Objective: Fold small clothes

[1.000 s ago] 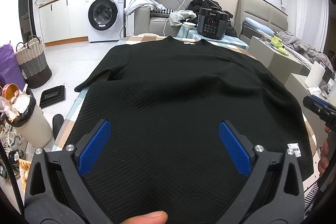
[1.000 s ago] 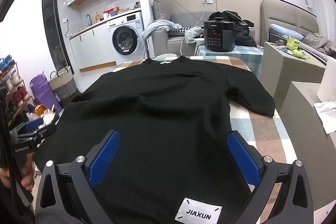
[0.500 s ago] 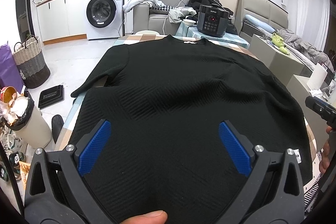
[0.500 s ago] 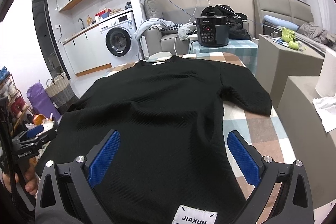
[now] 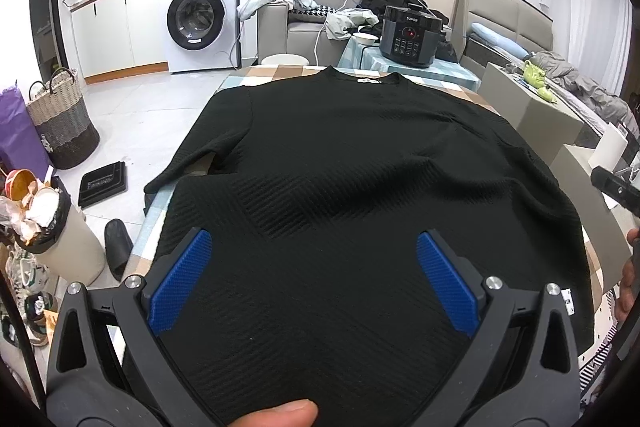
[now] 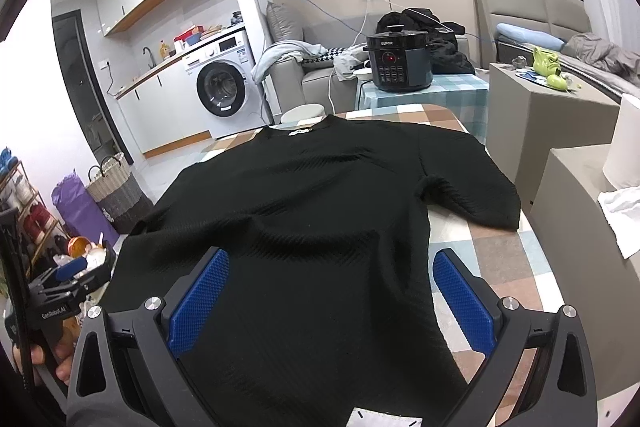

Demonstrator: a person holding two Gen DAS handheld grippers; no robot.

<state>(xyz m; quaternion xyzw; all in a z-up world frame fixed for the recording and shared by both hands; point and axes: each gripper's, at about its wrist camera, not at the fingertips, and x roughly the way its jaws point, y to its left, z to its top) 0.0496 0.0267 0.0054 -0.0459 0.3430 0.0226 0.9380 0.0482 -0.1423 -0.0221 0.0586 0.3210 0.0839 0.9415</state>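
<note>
Left wrist view shows the black top [image 5: 352,195] filling the middle of the frame, spread flat over the checked table [image 5: 280,71], neck at the upper middle and hem running out of sight at the bottom. The left gripper [image 5: 314,275] hangs over the lower body of the garment with its jaws wide and nothing between them; a thumb tip [image 5: 286,415] shows at the bottom edge. One sleeve [image 5: 200,155] trails toward the middle left, its cuff past the table edge.

In the right wrist view the right gripper [image 6: 330,293] also stands wide and empty over the hem end, with the other sleeve [image 6: 472,187] lying flat at the middle right on bare tablecloth. The left gripper's body appears at the lower left of that frame, held in a hand [image 6: 52,359].

Judging by the flat, unfolded cloth, the step in hand is reaching for the first fold. To do it well, each gripper probably wants to come down on an edge rather than the middle of the body, where the knit would only bunch. A soft ridge crosses the centre of the fabric; smoothing it first should keep the crease straight. The pinch should take both layers. The hanging cuff may drag, so it is best brought in early.
</note>
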